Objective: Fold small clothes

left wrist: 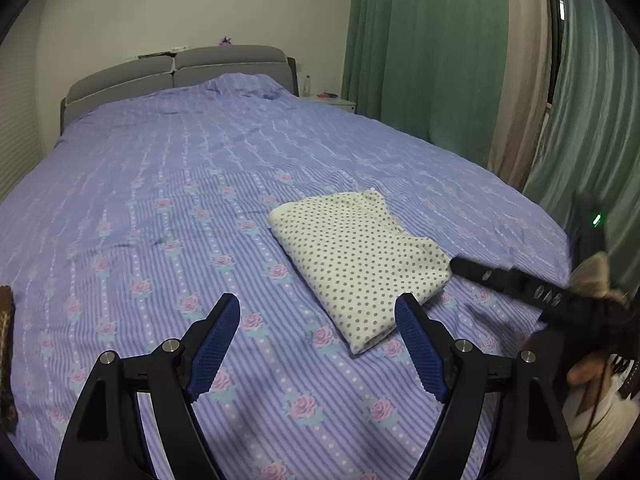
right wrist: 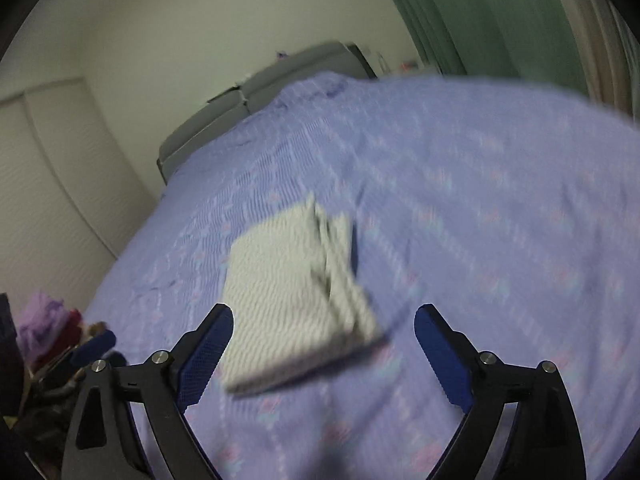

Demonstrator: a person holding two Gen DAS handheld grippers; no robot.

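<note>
A cream polka-dot garment lies folded into a flat rectangle on the purple floral bedspread. My left gripper is open and empty, hovering just in front of the garment's near corner. The right gripper's black finger shows at the right, beside the garment's right edge. In the blurred right wrist view, the folded garment lies just ahead of my right gripper, which is open and empty above the bedspread.
A grey headboard stands at the far end. Green curtains hang along the right. A white nightstand holds a bottle. Coloured clothes are piled at the left past the bed edge.
</note>
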